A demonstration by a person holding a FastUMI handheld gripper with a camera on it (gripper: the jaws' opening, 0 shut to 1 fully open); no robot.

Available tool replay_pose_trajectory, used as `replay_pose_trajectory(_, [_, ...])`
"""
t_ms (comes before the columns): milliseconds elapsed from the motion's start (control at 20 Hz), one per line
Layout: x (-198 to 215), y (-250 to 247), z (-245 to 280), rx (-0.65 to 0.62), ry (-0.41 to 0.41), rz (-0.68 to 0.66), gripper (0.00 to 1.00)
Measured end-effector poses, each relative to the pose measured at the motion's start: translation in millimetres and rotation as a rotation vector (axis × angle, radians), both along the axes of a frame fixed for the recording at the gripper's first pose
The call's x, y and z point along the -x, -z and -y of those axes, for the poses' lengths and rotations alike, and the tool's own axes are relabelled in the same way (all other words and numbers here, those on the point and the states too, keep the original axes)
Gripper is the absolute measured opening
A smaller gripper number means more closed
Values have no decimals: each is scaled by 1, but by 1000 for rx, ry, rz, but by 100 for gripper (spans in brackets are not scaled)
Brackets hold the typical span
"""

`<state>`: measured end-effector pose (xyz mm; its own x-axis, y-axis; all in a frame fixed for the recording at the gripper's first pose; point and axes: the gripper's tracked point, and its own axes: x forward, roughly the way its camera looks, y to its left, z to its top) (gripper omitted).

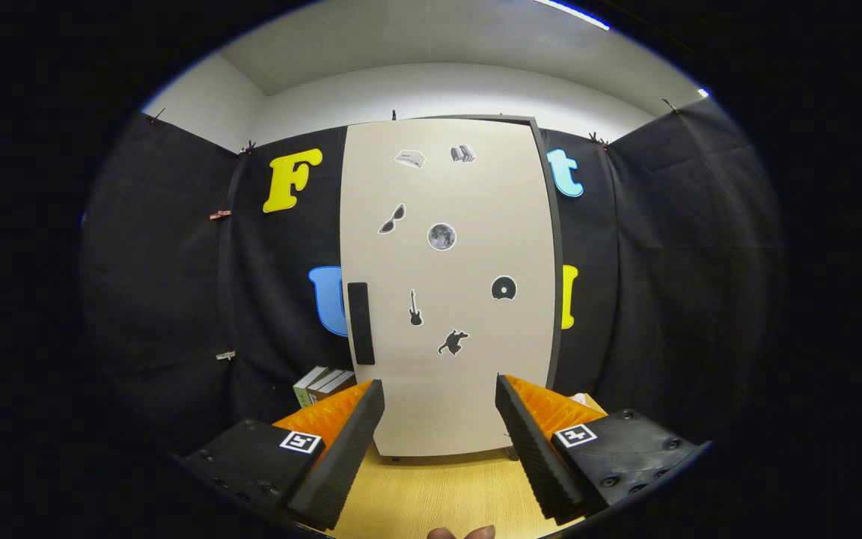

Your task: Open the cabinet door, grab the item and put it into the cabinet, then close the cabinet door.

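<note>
Beige cabinet door [446, 299] shut, upright, black handle [360, 323] vertical; gripper [438, 434] jaws wide, empty.

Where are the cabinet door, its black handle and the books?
cabinet door [468, 374]: gripper view, bare lower panel.
black handle [360, 322]: gripper view, mid-bar.
books [324, 383]: gripper view, top covers.

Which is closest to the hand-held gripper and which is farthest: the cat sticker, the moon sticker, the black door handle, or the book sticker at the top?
The open hand-held gripper faces the closed cream cabinet door.
1. Black cat sticker, low, just beyond the fingers.
2. Black upright door handle, beyond the left finger.
3. Round grey moon sticker, mid-door.
4. Grey book sticker, near the top.
</note>
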<state>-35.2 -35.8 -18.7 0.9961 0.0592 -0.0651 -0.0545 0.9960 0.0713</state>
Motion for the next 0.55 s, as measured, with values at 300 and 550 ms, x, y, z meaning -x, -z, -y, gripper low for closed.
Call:
replay_pose_trajectory(300, [0,0,-1,1,-1,3,97])
replay_pose_trajectory(550, [-1,-1,-2,2,-2,2,97])
